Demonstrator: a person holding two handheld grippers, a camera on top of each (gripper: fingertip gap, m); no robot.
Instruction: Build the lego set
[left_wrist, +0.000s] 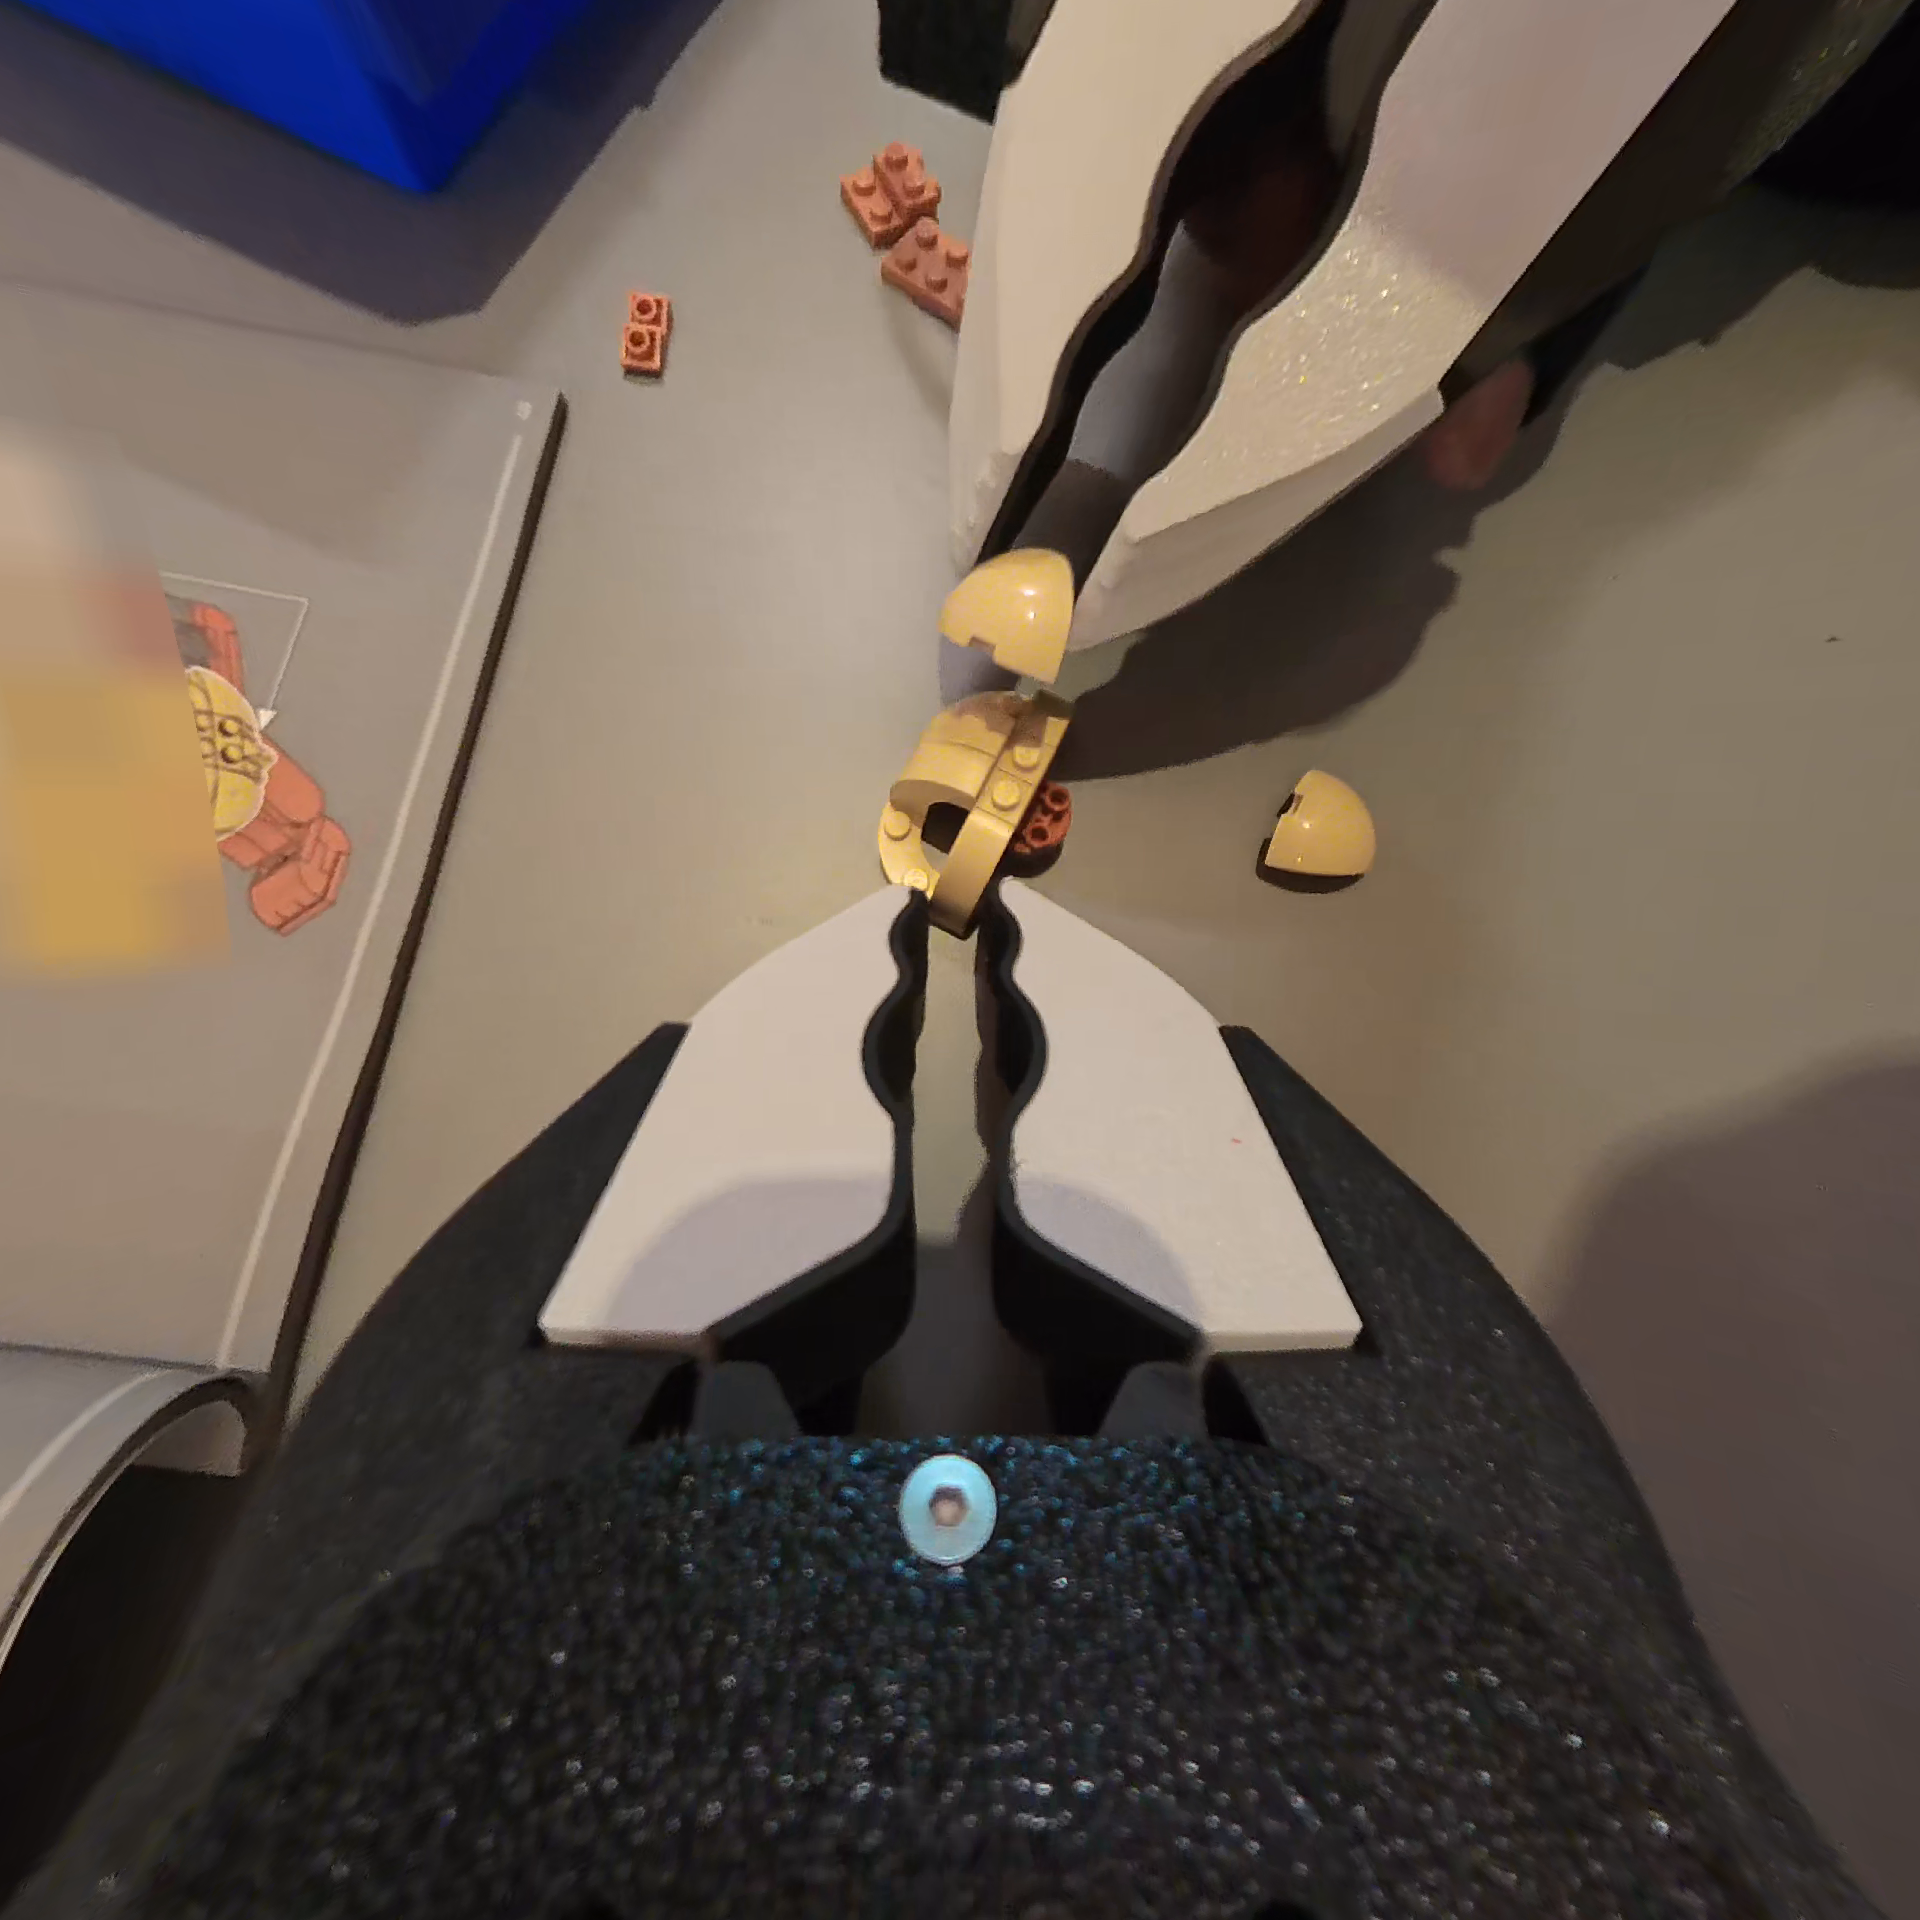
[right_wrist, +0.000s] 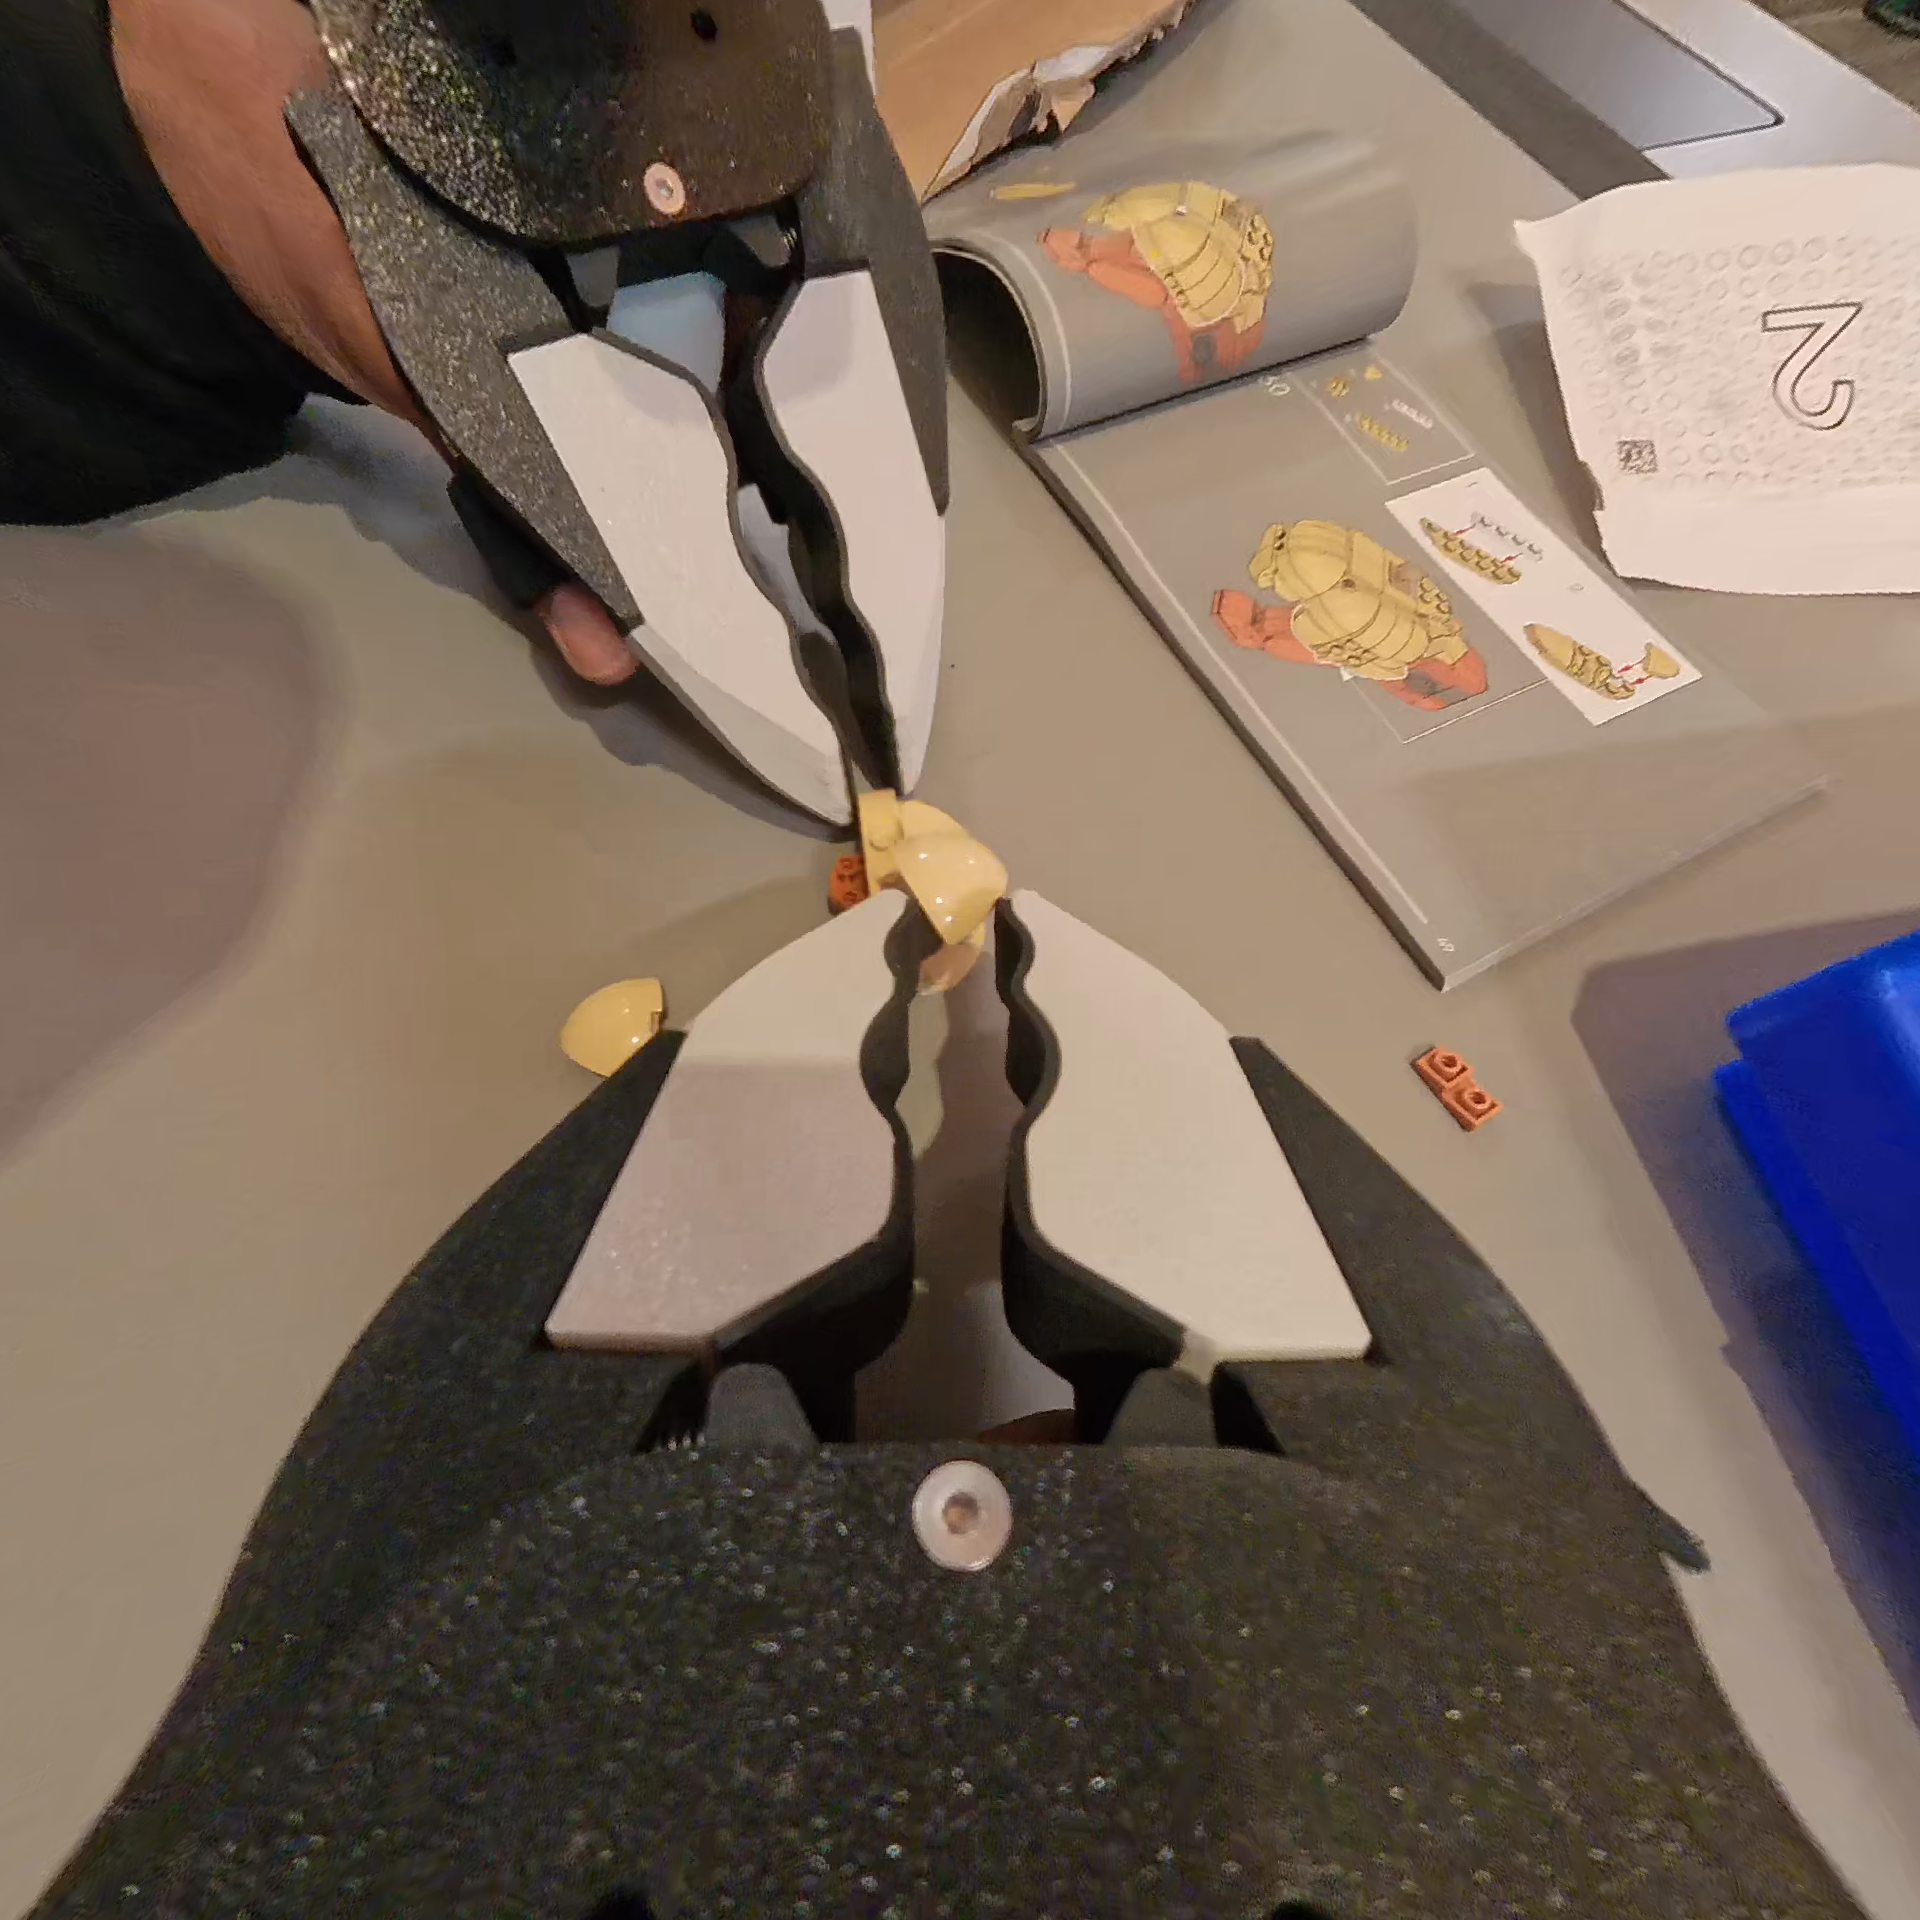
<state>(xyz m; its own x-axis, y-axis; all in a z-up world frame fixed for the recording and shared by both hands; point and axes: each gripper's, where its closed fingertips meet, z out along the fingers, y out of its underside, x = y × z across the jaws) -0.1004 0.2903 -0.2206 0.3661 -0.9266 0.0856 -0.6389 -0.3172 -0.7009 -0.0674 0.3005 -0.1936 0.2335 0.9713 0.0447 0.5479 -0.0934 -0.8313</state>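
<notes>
Pinching the rim of the tan round sub-assembly (left_wrist: 971, 821) between nearly closed jaws, the left gripper (left_wrist: 951, 914) holds it just above the counter (left_wrist: 727, 623), with the disc edge-on to that wrist camera and its studded face turned toward the left of that view. The long axis of the assembly runs roughly straight away from the left gripper toward the right gripper (left_wrist: 1049, 613), whose jaws are clamped on a tan dome piece (left_wrist: 1006, 620) hovering just short of the assembly's far end. Here's the danger, I'd say: such a thin grip on a rim could let the disc twist when the dome is pressed home, and the smooth dome could squirt out. A spare dome (left_wrist: 1320, 836) lies to the right, reddish-brown plates (left_wrist: 909, 223) farther off, and the instruction booklet (left_wrist: 260, 831) to the left.
</notes>
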